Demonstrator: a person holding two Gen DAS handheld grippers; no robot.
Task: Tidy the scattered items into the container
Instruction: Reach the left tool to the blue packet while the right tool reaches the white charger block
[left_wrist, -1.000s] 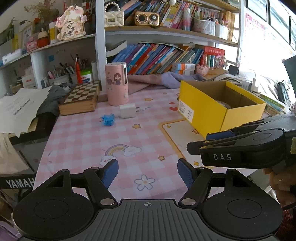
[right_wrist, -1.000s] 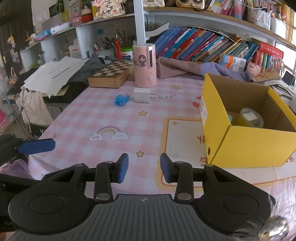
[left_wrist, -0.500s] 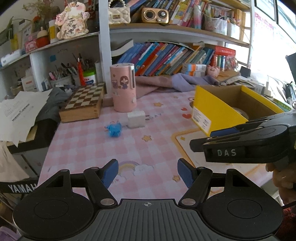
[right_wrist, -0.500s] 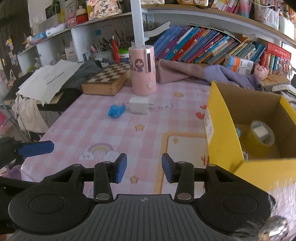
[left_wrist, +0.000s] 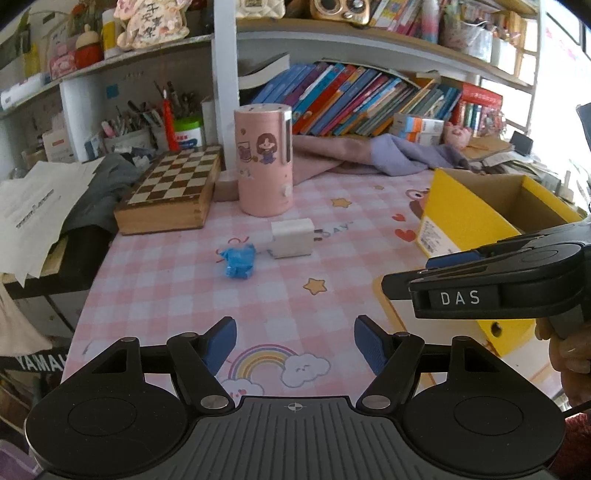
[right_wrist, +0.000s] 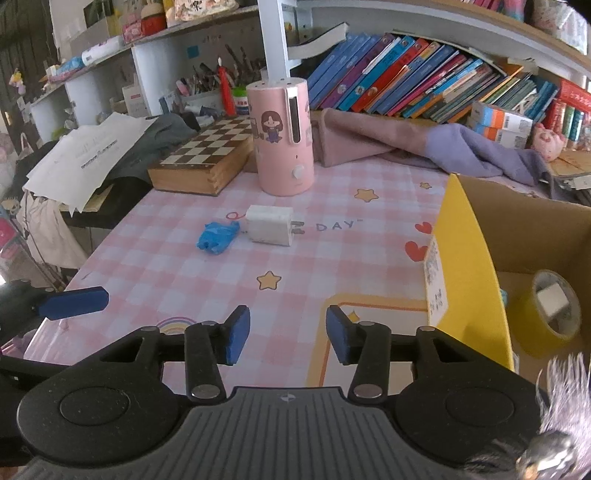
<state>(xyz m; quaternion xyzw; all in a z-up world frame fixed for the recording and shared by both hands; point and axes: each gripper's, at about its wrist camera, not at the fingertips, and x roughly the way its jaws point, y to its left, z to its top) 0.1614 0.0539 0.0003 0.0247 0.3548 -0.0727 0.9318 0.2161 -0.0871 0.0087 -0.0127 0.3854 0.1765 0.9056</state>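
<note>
Left tongs: jaws spread, nothing between the blue pads, held above the near edge of the bench. Right tongs: jaws parted with an empty gap, and they have just been opening further; they hang beside the yellow box.

Two loose items lie on the pink checked bench cover, well ahead of both tongs. One white charger is a smooth rectangular block lying flat, with its long axis running across the bench and its two metal prongs pointing toward the yellow box. One blue crumpled item, soft and irregular, lies just beside the charger on the side away from the box.

The yellow box is open-topped cardboard, yellow outside and brown inside. One roll of yellow tape lies inside it.

Behind the loose items stand one pink cylinder with a cartoon figure and one wooden chessboard case.
</note>
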